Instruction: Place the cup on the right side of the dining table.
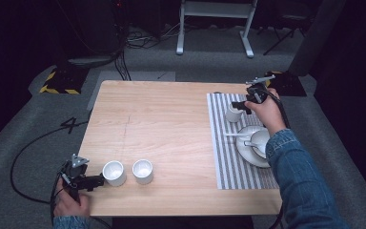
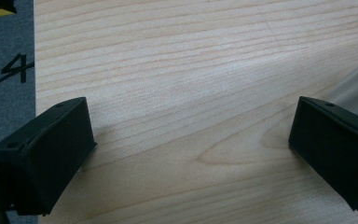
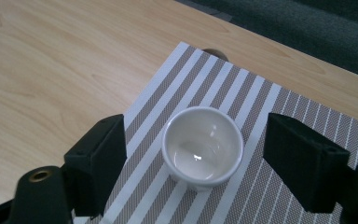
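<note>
At the table's near left edge the left gripper (image 1: pixel 96 181) has its jaws spread over bare wood just beside two upright white cups (image 1: pixel 114 172); a "4" (image 2: pixel 14 69) is written on the grey floor beyond. Farther off, the right gripper (image 3: pixel 196 161) stands spread around a small white cup (image 3: pixel 202 147), touching neither side. This cup sits upright, mouth up, on the striped placemat (image 3: pixel 256 100), whose far end is cut off in the right gripper view.

A light wooden tabletop (image 1: pixel 162 124) stands on grey carpet (image 1: pixel 24 129). At the upper middle of the frame, a white metal frame (image 1: pixel 217 24) stands against a dark backdrop.
</note>
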Available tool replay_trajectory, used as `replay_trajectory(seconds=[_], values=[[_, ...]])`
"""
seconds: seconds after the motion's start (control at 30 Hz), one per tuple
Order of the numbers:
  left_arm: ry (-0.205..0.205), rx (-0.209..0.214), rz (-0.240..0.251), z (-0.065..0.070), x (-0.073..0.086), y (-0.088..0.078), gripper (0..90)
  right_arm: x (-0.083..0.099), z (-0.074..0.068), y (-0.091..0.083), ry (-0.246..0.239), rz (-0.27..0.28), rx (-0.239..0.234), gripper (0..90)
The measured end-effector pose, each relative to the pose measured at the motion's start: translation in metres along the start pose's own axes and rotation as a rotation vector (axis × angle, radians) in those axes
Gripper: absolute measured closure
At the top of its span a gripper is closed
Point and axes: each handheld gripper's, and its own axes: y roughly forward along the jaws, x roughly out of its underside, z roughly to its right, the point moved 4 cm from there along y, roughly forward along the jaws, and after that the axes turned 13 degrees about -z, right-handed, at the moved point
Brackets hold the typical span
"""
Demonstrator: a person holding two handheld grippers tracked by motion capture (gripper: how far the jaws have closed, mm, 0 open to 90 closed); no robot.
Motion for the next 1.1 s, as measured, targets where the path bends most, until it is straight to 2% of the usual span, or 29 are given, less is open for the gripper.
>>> replay_trajectory(seconds=[0.07, 0.27, 0.37, 0.4, 0.5, 0.6, 0.73, 0.97, 1.1], values=[[0.0, 0.0, 0.0, 0.0, 0.0, 0.0, 0.1, 0.004, -0.002, -0.007, -0.029, -0.019, -0.006, 22.5], [0.0, 0.0, 0.0, 0.0, 0.0, 0.0, 0.1, 0.011, -0.01, -0.027, -0.055, 0.025, -0.016, 22.7], [0.0, 0.0, 0.0, 0.0, 0.0, 0.0, 0.1, 0.015, -0.02, -0.042, -0.072, 0.044, -0.03, 22.6], [0.0, 0.0, 0.0, 0.0, 0.0, 0.0, 0.1, 0.015, -0.02, -0.042, -0.072, 0.044, -0.03, 22.6], [0.0, 0.0, 0.0, 0.0, 0.0, 0.0, 0.1, 0.022, -0.031, -0.056, -0.119, 0.052, -0.045, 22.3], [0.0, 0.0, 0.0, 0.0, 0.0, 0.0, 0.1, 0.026, -0.036, -0.062, -0.128, 0.061, -0.058, 22.4], [0.0, 0.0, 0.0, 0.0, 0.0, 0.0, 0.1, 0.04, -0.049, -0.075, -0.172, 0.062, -0.076, 22.7], [-0.001, 0.0, 0.0, 0.0, 0.0, 0.0, 0.1, 0.061, -0.061, -0.094, -0.195, 0.086, -0.099, 23.0], [-0.001, 0.0, 0.0, 0.0, 0.0, 0.0, 0.1, 0.074, -0.066, -0.102, -0.212, 0.089, -0.094, 23.0]])
